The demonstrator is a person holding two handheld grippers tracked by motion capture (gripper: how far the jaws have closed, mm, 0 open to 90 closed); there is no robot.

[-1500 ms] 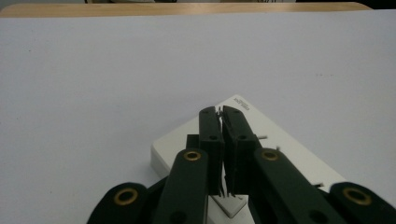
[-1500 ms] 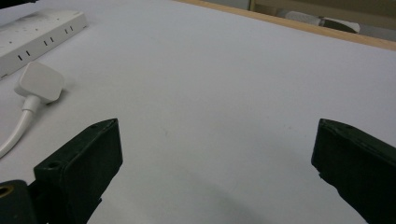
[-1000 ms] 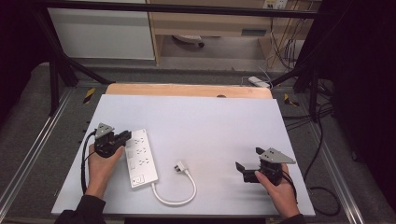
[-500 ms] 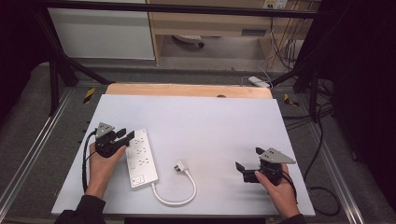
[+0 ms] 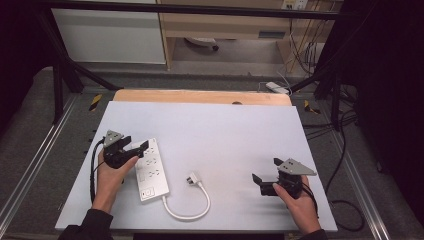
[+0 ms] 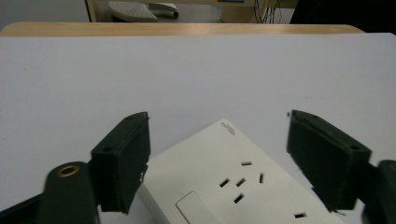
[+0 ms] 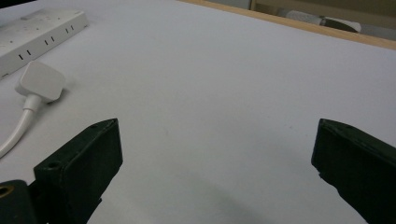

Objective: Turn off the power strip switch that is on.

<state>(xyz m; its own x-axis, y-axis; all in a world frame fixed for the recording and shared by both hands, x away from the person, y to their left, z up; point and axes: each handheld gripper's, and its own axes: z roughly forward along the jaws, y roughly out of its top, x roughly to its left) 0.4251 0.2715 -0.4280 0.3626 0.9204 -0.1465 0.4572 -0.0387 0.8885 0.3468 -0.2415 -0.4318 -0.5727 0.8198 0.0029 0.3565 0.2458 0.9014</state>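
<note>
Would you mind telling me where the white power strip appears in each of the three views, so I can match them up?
High view: the power strip lies left of centre, beside the left gripper.
Left gripper view: bottom centre, its near end between the open jaws.
Right gripper view: top left corner, behind the plug.
Shared landmark: the wooden table edge along the far side.

- The left tongs (image 5: 131,148) sit at the near left of the tabletop (image 5: 225,130), held in the person's left hand (image 5: 111,172), forearm coming in from the near edge.
- Their jaws are spread wide, pointing right and far.
- The right tongs (image 5: 261,183) sit at the near right in the right hand (image 5: 298,202), jaws parted wide and aimed left.
</note>
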